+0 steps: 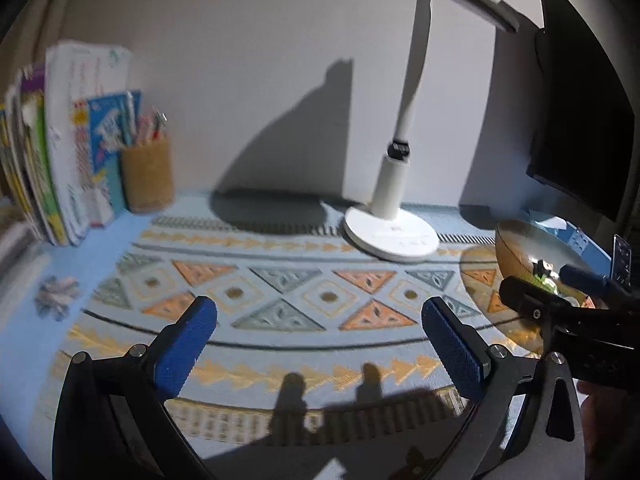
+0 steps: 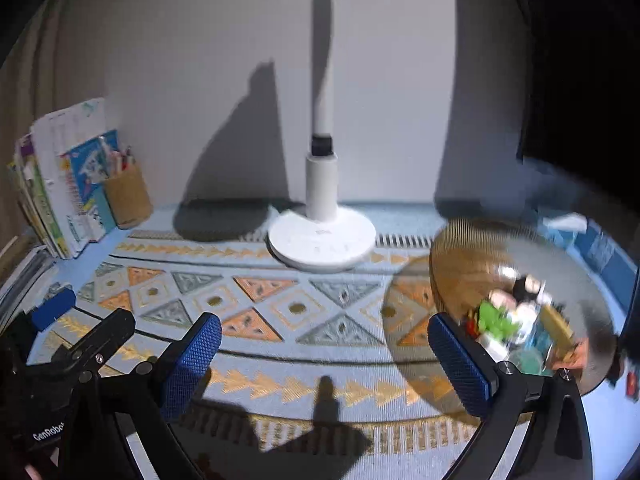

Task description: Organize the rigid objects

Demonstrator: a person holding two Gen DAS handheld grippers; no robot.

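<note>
Hovering side by side over a patterned mat (image 1: pixel 280 304), both grippers have their blue-padded fingers spread wide with nothing between them. In the left wrist view the left gripper (image 1: pixel 320 344) points at the orange and grey triangles of the mat, and the right gripper (image 1: pixel 568 300) shows at the right edge as a black frame with a blue pad. In the right wrist view the right gripper (image 2: pixel 326 356) hangs over the same pattern, with the left gripper (image 2: pixel 76 328) visible low on the left.

A wooden bowl (image 2: pixel 464 276) sits on the right part of the mat, just beside the right gripper's right finger. Inside it lies a jumble of small objects (image 2: pixel 516 320), among them something green, something white and something dark; they are too blurred to name. The left wrist view catches the bowl (image 1: pixel 532 244) behind the right gripper.

A white desk lamp (image 1: pixel 390 236) stands with its round base at the mat's far edge, against a pale wall. Far left, a row of books (image 1: pixel 72 148) stands upright, touching a cork pen holder (image 1: pixel 146 174) filled with pens. A dark monitor (image 1: pixel 580 100) fills the upper right corner
</note>
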